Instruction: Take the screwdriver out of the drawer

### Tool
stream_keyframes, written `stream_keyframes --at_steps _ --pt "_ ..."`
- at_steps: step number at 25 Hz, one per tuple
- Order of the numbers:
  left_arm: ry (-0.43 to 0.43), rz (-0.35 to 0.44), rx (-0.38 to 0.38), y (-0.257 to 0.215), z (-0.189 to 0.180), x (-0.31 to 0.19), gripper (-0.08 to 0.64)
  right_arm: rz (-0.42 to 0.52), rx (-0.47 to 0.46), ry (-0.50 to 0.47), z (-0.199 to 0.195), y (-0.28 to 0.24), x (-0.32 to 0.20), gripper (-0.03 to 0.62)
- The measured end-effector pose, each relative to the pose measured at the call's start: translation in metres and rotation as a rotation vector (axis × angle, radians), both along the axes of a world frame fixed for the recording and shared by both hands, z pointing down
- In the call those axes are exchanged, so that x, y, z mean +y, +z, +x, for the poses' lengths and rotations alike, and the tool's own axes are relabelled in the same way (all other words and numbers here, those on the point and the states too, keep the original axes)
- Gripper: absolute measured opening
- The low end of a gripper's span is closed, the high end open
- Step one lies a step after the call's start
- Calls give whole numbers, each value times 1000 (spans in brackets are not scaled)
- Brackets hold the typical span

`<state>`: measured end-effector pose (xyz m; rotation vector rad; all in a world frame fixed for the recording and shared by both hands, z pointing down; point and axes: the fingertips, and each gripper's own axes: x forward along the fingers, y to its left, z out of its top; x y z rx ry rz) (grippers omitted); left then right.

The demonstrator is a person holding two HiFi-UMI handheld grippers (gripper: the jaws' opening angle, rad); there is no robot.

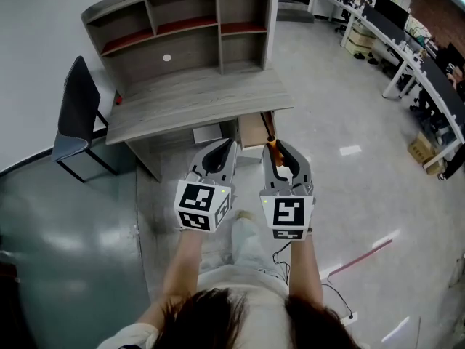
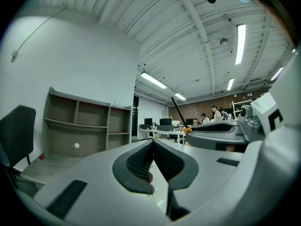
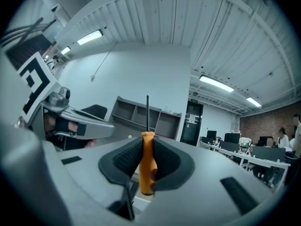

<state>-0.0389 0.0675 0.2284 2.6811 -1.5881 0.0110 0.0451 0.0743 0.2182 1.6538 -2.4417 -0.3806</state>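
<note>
Screwdriver (image 3: 147, 161): orange handle clamped between the right gripper's (image 1: 276, 148) jaws, dark shaft sticking out past the tips toward the open drawer (image 1: 253, 131). The drawer juts from the near edge of the desk (image 1: 196, 97). Bare floor (image 1: 349, 122) opens to the right and near; a chair (image 1: 76, 111) stands far left. Left gripper (image 1: 227, 148) sits alongside, jaws pressed together on nothing. Both forearms reach forward, side by side.

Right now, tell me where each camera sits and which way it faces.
Head view: on the person's head, facing steeply down at the desk; forearms, left gripper and right gripper show.
Left gripper view: on that gripper, along its shut, empty jaws toward the shelves.
Right gripper view: on that gripper, along jaws shut on the screwdriver.
Shared: all three show the screwdriver and shelves.
</note>
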Motion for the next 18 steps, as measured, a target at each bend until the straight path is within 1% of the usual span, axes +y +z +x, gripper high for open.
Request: stream_keyframes --at_steps 6,18 --pt "-2 6 1 -7 -1 17 17 10 -28 -5 5 -3 16 86" --pt "8 14 -18 -12 2 35 17 42 -52 -16 8 -7 34 86"
